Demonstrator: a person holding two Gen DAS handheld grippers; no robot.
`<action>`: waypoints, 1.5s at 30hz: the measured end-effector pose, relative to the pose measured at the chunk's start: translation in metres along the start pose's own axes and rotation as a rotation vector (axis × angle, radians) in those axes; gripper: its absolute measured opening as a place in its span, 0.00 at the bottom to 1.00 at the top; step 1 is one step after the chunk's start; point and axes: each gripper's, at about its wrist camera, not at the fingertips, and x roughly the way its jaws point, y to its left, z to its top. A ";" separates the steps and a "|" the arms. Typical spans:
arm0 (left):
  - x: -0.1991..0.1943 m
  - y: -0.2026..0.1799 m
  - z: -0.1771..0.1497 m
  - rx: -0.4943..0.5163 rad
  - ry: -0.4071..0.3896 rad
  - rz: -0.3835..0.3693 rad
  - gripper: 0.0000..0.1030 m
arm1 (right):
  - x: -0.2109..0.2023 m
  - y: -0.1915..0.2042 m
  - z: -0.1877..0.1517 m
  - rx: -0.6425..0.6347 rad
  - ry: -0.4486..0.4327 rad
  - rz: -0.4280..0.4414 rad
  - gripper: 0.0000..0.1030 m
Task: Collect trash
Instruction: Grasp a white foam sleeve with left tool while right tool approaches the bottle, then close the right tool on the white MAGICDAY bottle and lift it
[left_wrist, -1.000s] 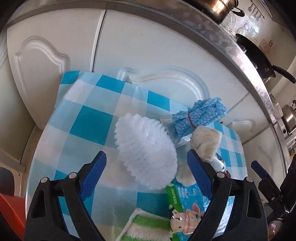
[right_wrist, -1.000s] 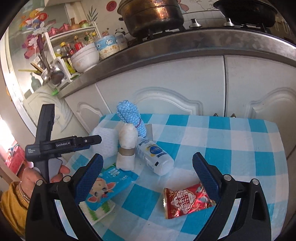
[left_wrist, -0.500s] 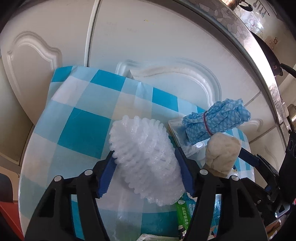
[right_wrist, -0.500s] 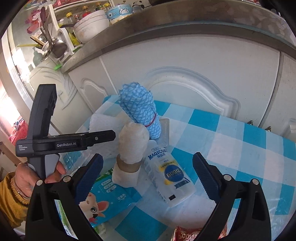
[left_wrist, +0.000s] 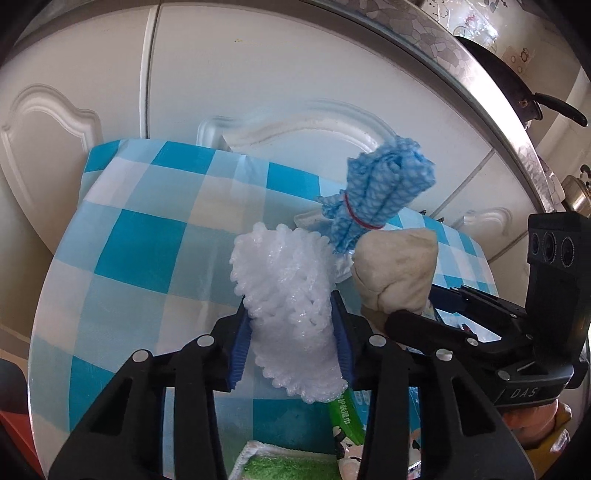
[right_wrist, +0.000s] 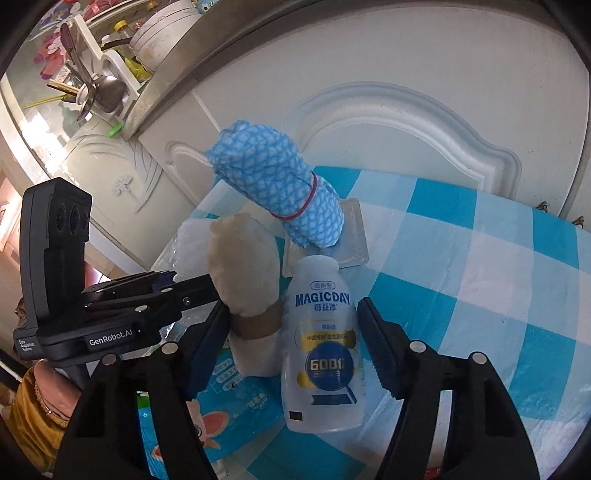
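Observation:
My left gripper is shut on a white foam fruit net, squeezed between its blue pads and held over the blue-checked tablecloth. My right gripper is open, its fingers on either side of a white MAGICDAY bottle lying on the cloth and a cream rolled cloth with a brown band. The left gripper's body shows at the left of the right wrist view; the right gripper's body shows at the right of the left wrist view.
A blue patterned rolled rag with a red band rests on a clear plastic lid behind the bottle. A blue wet-wipes pack and a green sponge lie near the front. White cabinet doors stand close behind the table.
My left gripper closed on the foam net and squeezed it narrow. My right gripper moved forward and down until the bottle and cream roll sit between its open fingers.

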 end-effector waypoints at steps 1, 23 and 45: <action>-0.002 -0.002 -0.002 0.007 0.000 -0.001 0.38 | 0.000 0.001 -0.002 0.004 0.001 0.004 0.68; -0.056 -0.035 -0.104 0.061 0.074 -0.121 0.36 | -0.069 0.051 -0.114 0.045 -0.050 -0.051 0.67; -0.129 -0.016 -0.121 -0.020 -0.089 -0.165 0.36 | -0.108 0.066 -0.172 0.063 -0.151 -0.174 0.86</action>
